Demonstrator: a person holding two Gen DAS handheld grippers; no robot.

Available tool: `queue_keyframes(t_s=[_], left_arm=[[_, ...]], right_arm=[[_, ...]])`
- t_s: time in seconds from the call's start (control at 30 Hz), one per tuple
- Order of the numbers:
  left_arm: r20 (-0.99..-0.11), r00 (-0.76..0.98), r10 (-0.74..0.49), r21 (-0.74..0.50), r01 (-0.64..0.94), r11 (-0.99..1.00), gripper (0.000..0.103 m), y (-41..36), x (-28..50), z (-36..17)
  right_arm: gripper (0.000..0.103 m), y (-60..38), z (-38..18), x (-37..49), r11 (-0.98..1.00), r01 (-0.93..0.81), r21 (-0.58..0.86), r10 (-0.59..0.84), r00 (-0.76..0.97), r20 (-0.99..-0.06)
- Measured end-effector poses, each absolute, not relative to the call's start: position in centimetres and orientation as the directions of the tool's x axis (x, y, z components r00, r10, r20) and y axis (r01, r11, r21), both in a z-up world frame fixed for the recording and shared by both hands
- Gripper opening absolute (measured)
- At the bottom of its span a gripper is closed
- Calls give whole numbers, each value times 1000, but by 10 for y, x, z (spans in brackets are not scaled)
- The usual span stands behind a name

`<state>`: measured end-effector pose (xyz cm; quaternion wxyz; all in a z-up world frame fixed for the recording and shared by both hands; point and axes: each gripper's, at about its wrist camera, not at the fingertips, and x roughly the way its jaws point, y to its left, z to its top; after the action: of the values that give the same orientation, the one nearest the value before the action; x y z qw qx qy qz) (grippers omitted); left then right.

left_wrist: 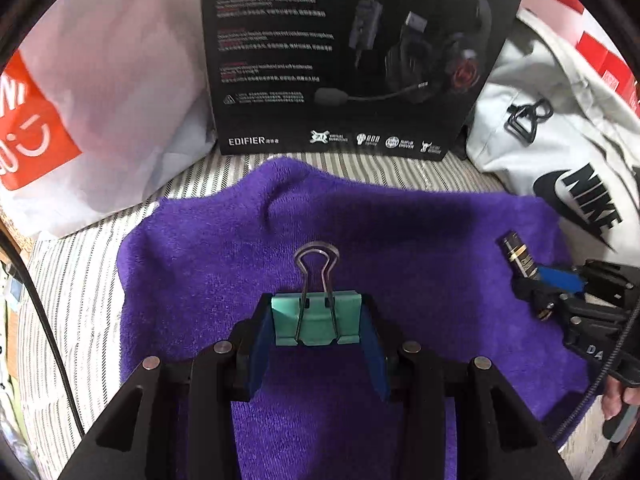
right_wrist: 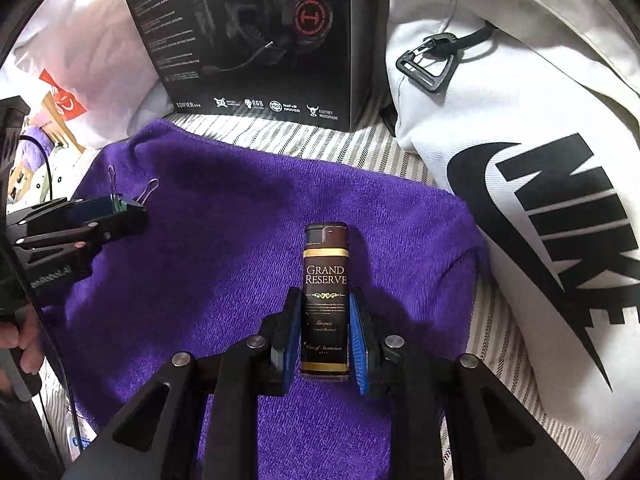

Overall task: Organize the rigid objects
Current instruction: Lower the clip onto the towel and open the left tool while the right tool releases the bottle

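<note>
On the purple towel [left_wrist: 400, 232], my left gripper [left_wrist: 318, 326] clamps the teal binder clip [left_wrist: 316, 320]; at 3 o'clock, right gripper [right_wrist: 325, 328] pinches the lighter [right_wrist: 325, 300]. Both are gripped, neither placed yet; sorting looks barely begun.

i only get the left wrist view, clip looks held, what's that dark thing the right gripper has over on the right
Observer: A brown lighter labelled "Grand Reserve", between the right gripper fingers.
Operator: is it gripped or just framed
Observer: It looks gripped: both blue pads meet its sides, its lower half between them.
Operator: how does my clip look from there
Observer: The teal binder clip sits at the left gripper tips, both wire handles sticking out above the purple towel.
</note>
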<state>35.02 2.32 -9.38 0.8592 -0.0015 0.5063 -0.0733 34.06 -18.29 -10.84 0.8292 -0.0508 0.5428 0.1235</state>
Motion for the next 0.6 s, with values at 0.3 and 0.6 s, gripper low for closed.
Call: queue_keyframes(t_s=[0.3,0.6], left_arm=[[-883,463,-73,-6,143,990,39,12,356,-97],[-899,436,-37,17,118,993,69,9,347,-105]], right_arm=[[24,-178,-108,336,956,-291,24,138,376,-916],[53,-181,-103,326,962,-273,24,124,356,-926]])
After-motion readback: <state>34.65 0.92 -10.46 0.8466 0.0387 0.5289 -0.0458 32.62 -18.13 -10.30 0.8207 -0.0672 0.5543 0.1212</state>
